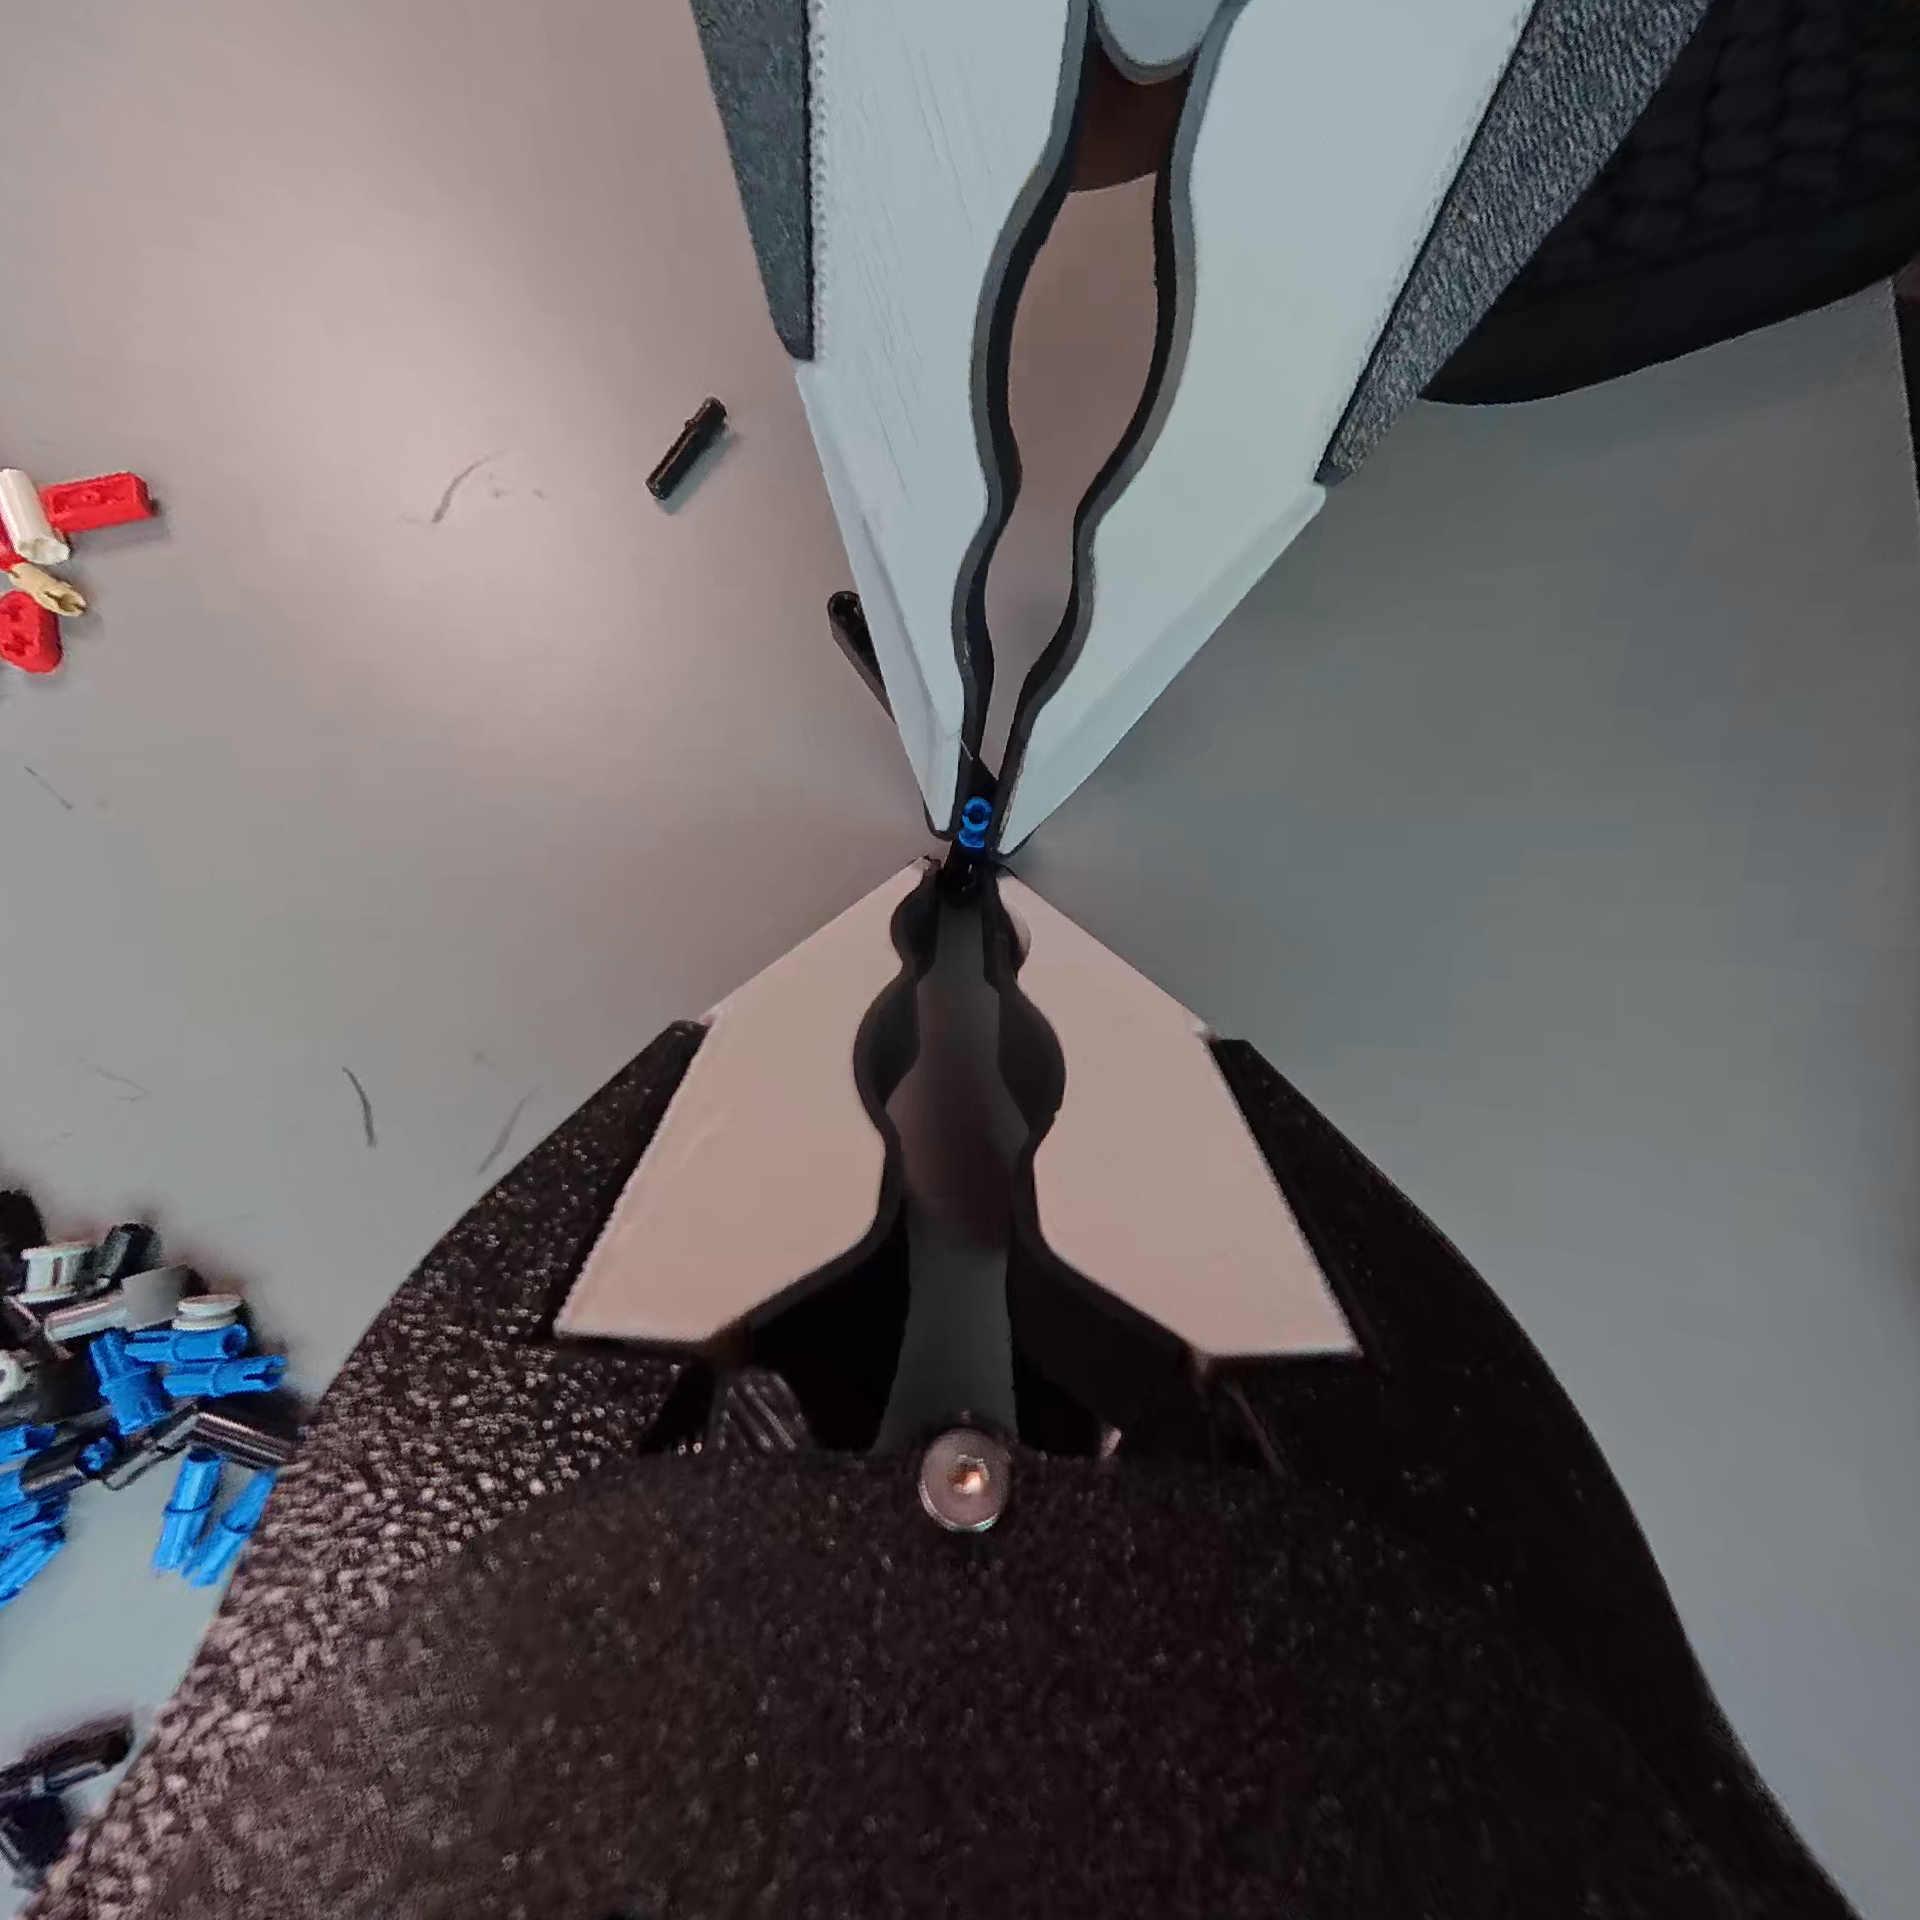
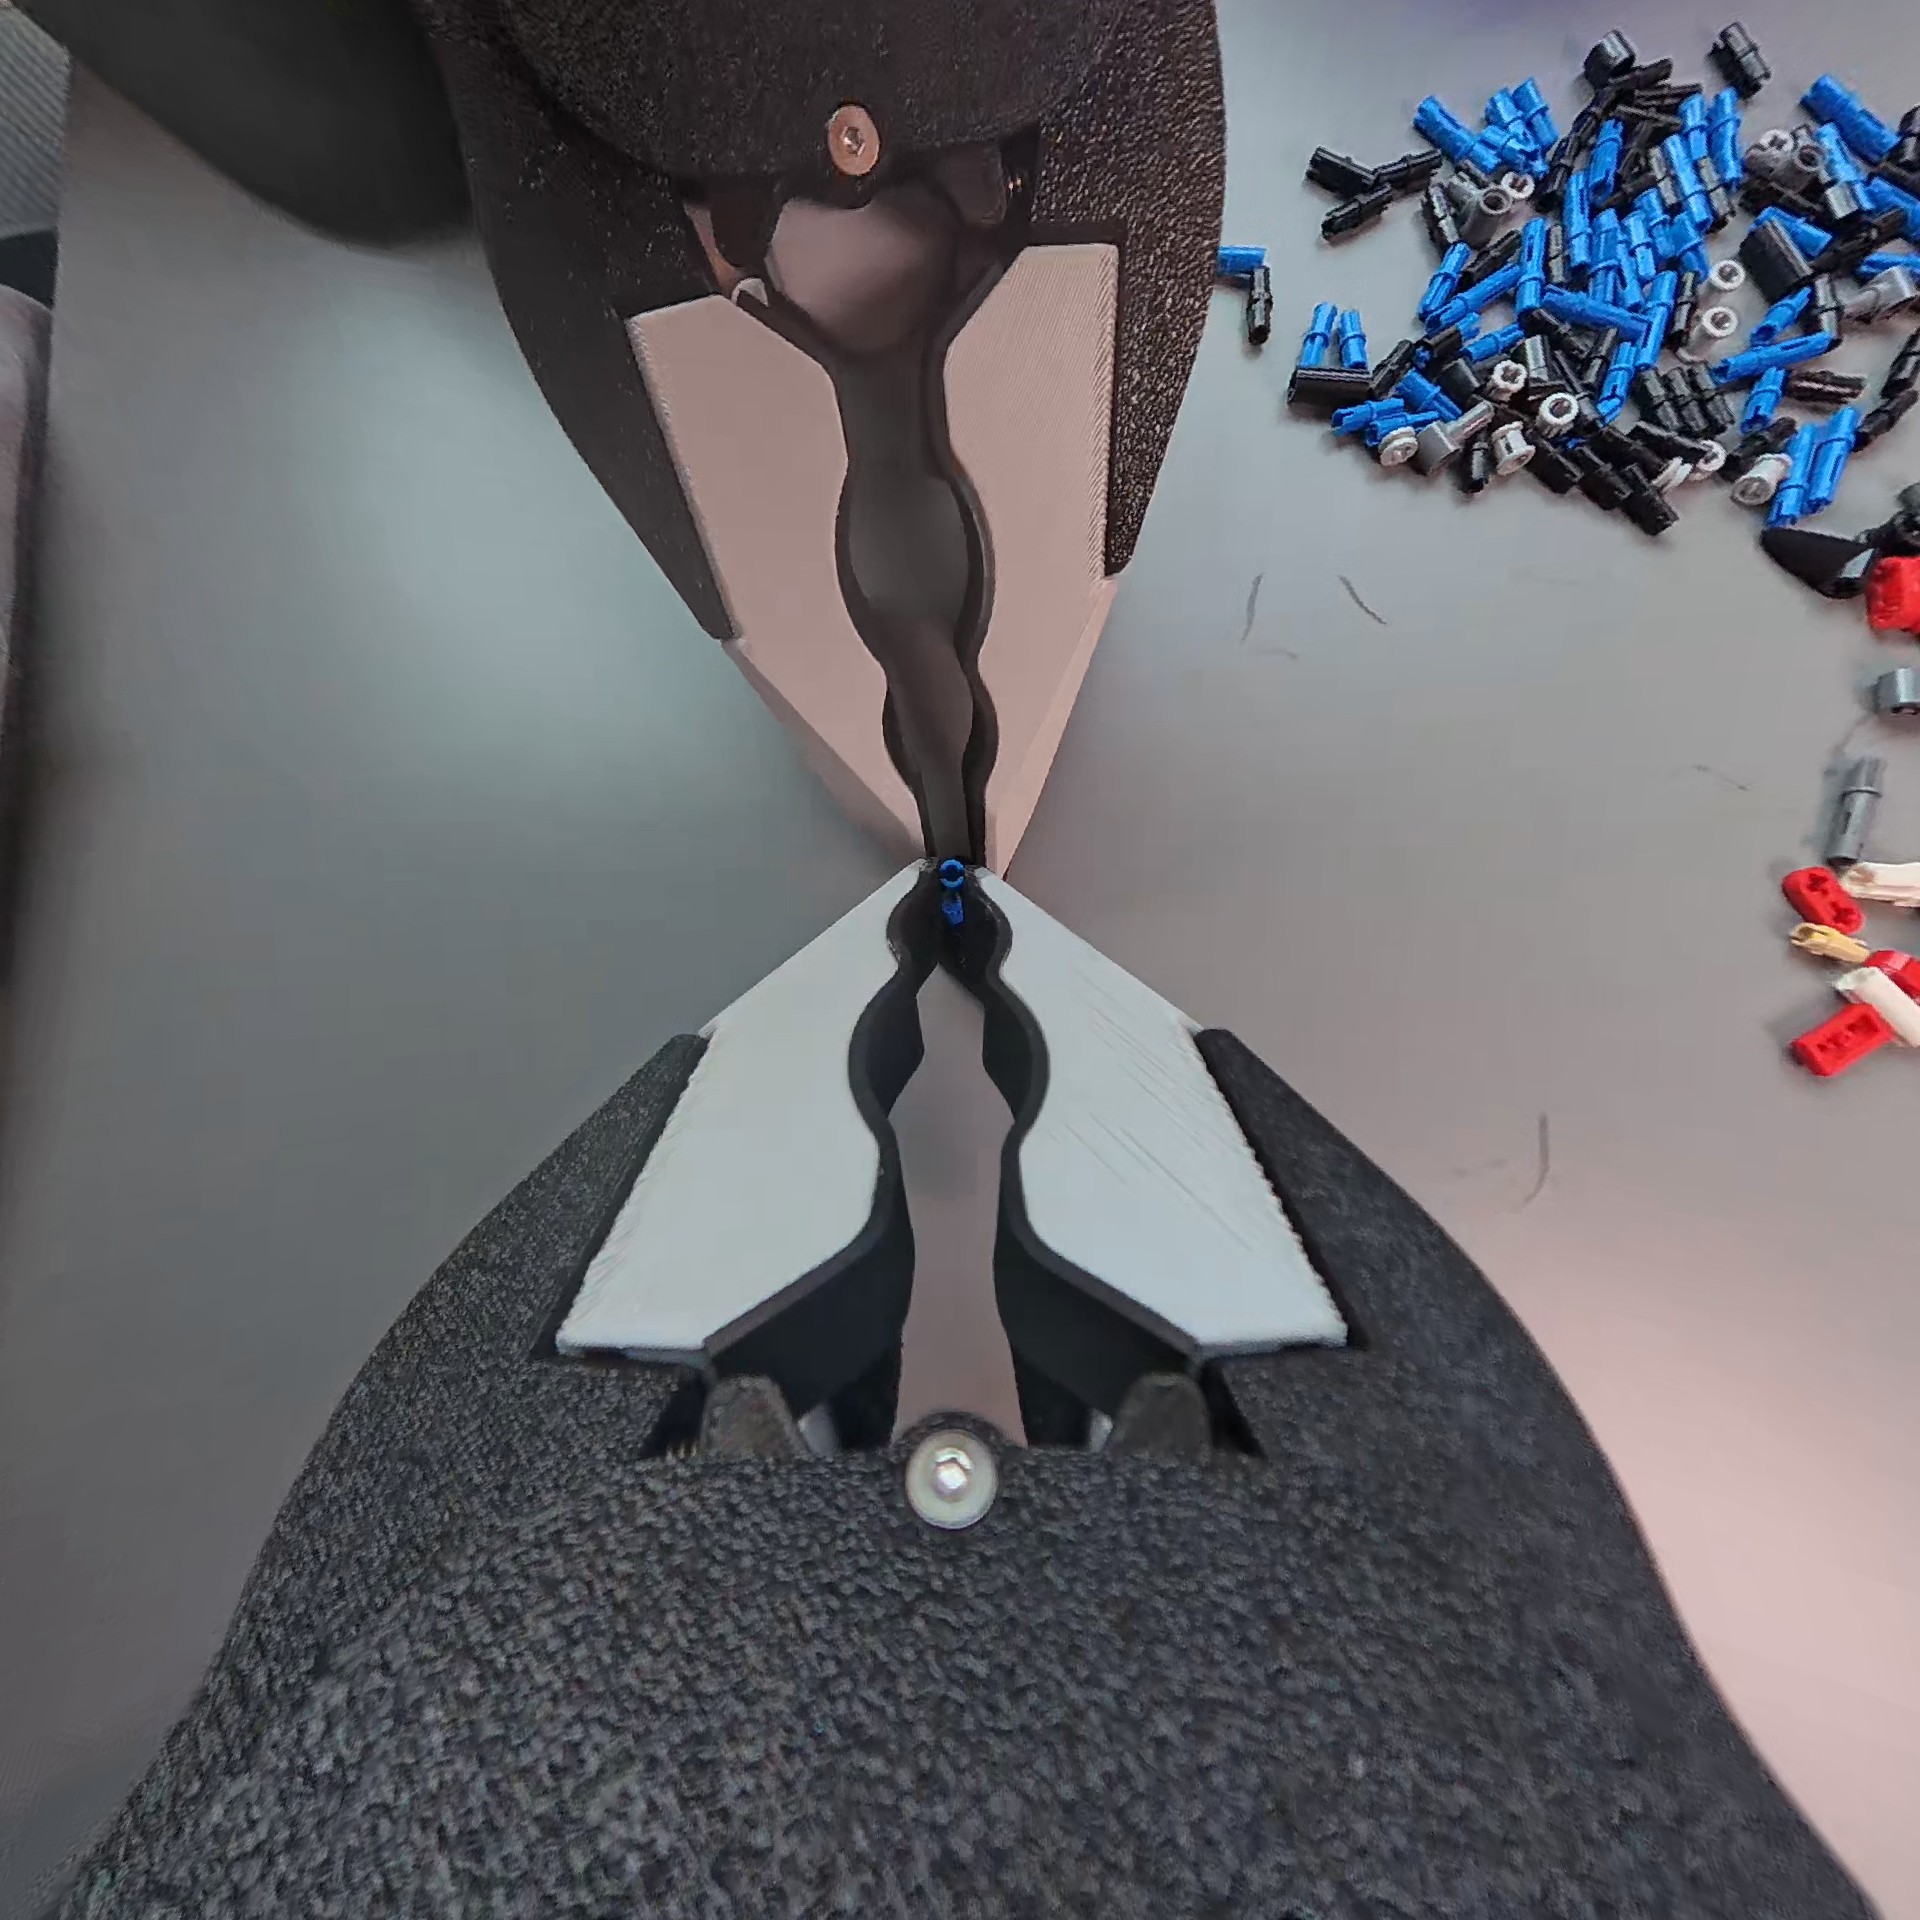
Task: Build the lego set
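At left on the grey table [image 1: 1558,935]: a few red and cream pieces [image 1: 62,551], loose black pin [image 1: 686,447]. Centre: left gripper [image 2: 951,831] and right gripper [image 2: 951,914], tip to tip; right clenched on a small blue pin [image 2: 950,891], left closed on something dark, unidentifiable. Right: unsorted pile of pins [image 2: 1621,291]. No assembled section visible; build judged barely begun.

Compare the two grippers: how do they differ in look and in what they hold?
The left gripper has pinkish-beige finger plates; the right gripper has light grey ones. The right grips the blue pin at its tips; what the left pinches is dark and too small to identify. Shared: wavy black-edged inner faces, black textured bodies, both nearly shut, meeting tip to tip over the grey table.
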Demonstrator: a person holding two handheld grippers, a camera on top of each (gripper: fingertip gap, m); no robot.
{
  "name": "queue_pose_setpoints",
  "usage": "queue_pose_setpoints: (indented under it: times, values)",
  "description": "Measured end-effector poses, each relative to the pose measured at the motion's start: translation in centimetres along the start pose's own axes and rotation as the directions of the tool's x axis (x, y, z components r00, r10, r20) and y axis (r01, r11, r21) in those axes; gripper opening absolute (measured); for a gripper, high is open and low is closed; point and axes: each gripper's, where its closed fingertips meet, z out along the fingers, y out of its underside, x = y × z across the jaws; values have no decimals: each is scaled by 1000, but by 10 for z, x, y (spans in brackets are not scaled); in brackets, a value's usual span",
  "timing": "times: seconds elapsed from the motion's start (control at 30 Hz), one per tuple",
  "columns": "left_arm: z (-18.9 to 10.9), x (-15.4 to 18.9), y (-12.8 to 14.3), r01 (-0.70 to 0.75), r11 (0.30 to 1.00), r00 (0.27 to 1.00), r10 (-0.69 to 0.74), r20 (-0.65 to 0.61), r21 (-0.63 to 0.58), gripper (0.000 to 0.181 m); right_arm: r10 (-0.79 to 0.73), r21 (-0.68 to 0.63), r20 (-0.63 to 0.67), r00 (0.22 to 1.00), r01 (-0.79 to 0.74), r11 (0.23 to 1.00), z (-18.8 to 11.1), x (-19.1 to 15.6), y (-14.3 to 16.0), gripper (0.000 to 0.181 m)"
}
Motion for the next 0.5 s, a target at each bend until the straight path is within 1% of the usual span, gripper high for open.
queue_pose_setpoints:
  times: [0.1, 0.17, 0.23, 0.3, 0.37, 0.5]
  values:
    - [0, 1, 0, 79, 997, 997, -79, 21, 2, 6, 64, 15, -31, 997, -64, 998, 2, 0, -2, 4]
    - [0, 2, 0, 83, 997, 996, -83, 36, 1, 6, 91, 16, -45, 995, -90, 996, 1, 0, 4, 4]
    - [0, 3, 0, 90, 996, 995, -90, 43, 0, 6, 113, 55, -53, 992, -111, 992, 2, -3, 6, 4]
    - [0, 4, 1, 95, 996, 995, -95, 42, 0, 7, 82, 68, -108, 991, -74, 995, 2, -2, 6, 4]
    - [0, 4, 0, 97, 995, 995, -97, 36, 2, 6, 112, 70, -101, 989, -105, 992, 2, -3, 7, 4]
    - [0, 4, 0, 64, 998, 997, -64, 48, 5, 6, 62, -6, -92, 994, -63, 998, 3, -3, 7, 4]
